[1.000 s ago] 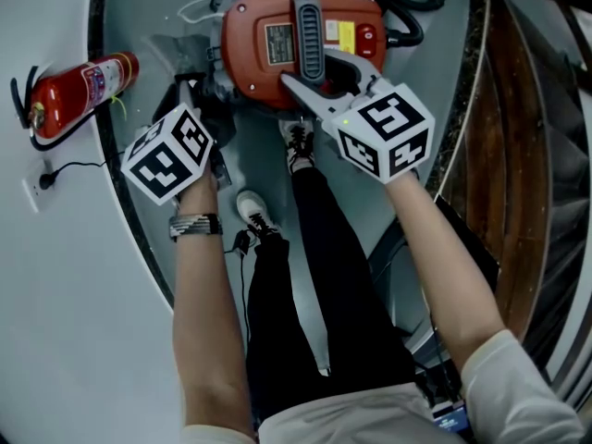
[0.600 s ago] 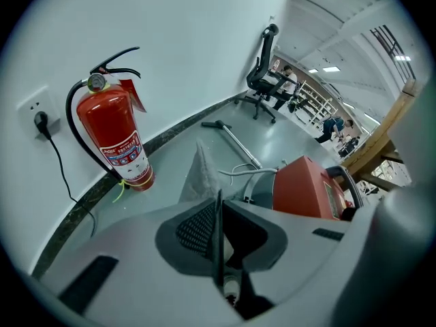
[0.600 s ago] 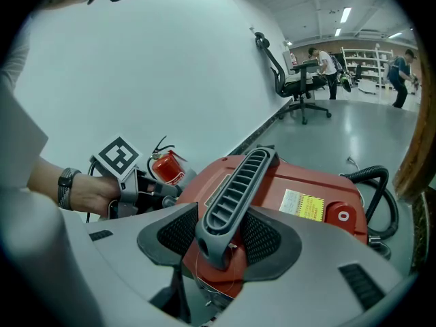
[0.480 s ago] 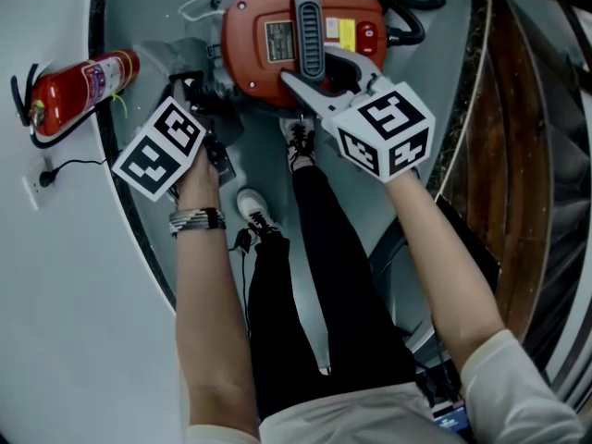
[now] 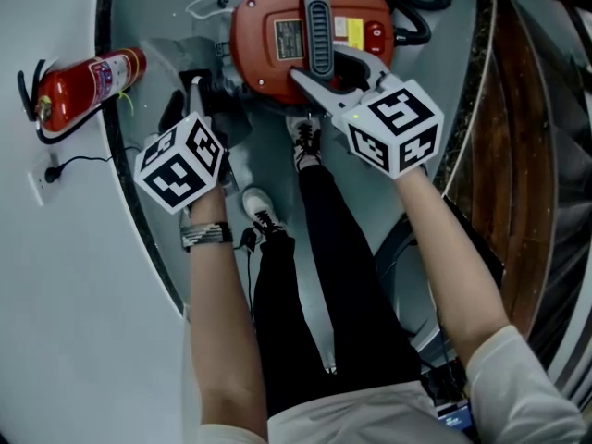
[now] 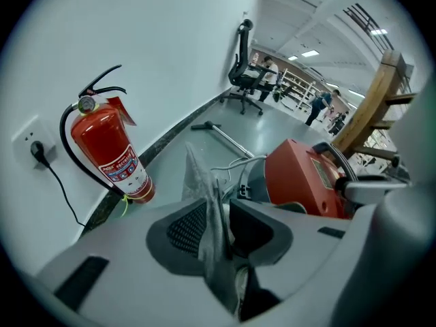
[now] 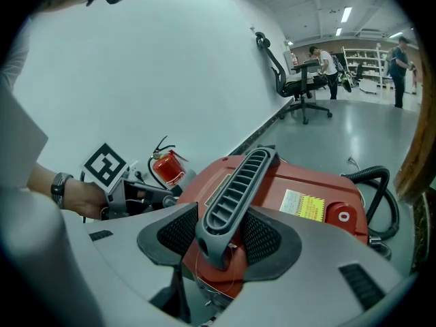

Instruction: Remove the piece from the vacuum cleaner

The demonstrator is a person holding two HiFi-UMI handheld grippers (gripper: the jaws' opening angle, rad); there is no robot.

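With its handle (image 7: pixel 231 182) clamped by the right gripper (image 7: pixel 221 236), the red vacuum cleaner (image 5: pixel 277 58) at top centre seemed already relieved of the thin grey piece (image 6: pixel 206 210), which was loosely flanked by the just-opening jaws of the left gripper (image 6: pixel 219 231).

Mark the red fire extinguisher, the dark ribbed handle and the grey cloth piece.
red fire extinguisher (image 5: pixel 92 83): head view, middle of the cylinder.
dark ribbed handle (image 7: pixel 235 196): right gripper view, middle ribs.
grey cloth piece (image 6: pixel 204 203): left gripper view, upper part.
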